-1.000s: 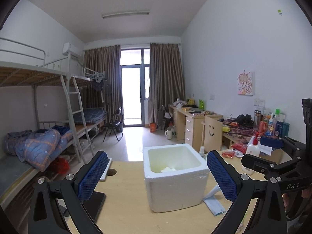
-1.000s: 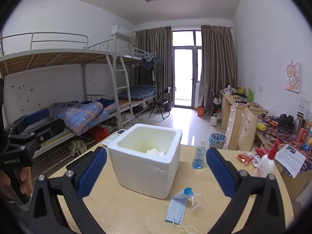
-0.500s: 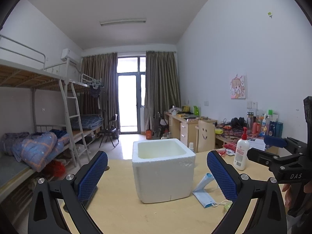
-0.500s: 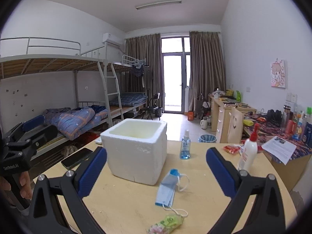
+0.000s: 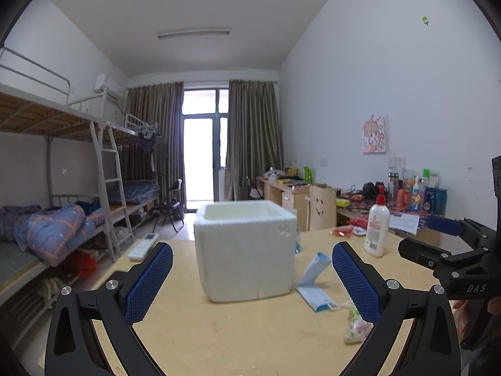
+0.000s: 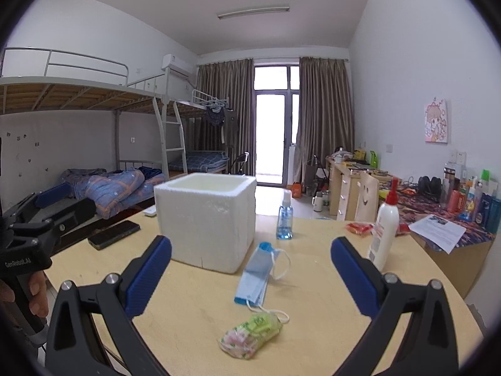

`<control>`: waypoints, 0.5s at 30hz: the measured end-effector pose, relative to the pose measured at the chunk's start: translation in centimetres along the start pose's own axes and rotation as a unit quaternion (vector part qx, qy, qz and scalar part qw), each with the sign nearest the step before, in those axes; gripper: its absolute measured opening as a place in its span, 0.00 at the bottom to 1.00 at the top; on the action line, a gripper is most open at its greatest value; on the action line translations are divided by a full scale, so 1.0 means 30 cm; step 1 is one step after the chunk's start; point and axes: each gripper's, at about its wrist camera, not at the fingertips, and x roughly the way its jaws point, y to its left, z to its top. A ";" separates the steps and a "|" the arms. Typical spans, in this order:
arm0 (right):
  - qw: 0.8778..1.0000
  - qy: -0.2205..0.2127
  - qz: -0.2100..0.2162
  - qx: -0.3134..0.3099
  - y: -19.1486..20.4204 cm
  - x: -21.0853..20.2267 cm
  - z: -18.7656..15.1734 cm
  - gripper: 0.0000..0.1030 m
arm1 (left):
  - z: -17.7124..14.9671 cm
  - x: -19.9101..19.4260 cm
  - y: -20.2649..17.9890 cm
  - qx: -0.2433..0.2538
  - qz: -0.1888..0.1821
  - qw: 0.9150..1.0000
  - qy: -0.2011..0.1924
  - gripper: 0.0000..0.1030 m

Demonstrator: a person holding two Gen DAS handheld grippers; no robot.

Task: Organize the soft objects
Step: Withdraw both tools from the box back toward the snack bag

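Note:
A white foam box (image 5: 245, 247) (image 6: 205, 219) stands open-topped on the wooden table (image 6: 194, 307). A blue face mask (image 6: 254, 277) (image 5: 313, 280) lies to its right. A small soft packet, green and pink (image 6: 250, 335) (image 5: 355, 329), lies nearer, in front of the mask. My left gripper (image 5: 252, 285) is open and empty, low over the table in front of the box. My right gripper (image 6: 250, 277) is open and empty, above the mask and packet. Each gripper shows at the edge of the other's view.
A white lotion bottle (image 6: 385, 228) and a blue sanitizer bottle (image 6: 285, 219) stand right of the box. A phone (image 6: 114, 235) and a remote (image 5: 142, 249) lie on the left. Red snack packets (image 6: 360, 228) lie at the far right edge.
Both grippers have drawn back and lower from the box. The box's inside is now hidden, and the mask and soft packet have come into view nearer the fingers.

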 end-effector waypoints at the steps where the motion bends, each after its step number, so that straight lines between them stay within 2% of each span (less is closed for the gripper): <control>1: 1.000 0.001 0.001 0.000 0.000 -0.004 -0.010 1.00 | -0.012 0.000 -0.002 -0.001 -0.001 1.000 0.002 0.99; 11: 1.000 0.018 -0.002 0.024 -0.032 -0.011 -0.100 1.00 | -0.100 -0.006 -0.014 0.005 0.006 1.000 0.006 0.99; 15: 0.999 0.025 -0.005 0.022 -0.026 -0.010 -0.123 1.00 | -0.124 -0.002 -0.008 -0.009 0.016 1.000 0.008 0.99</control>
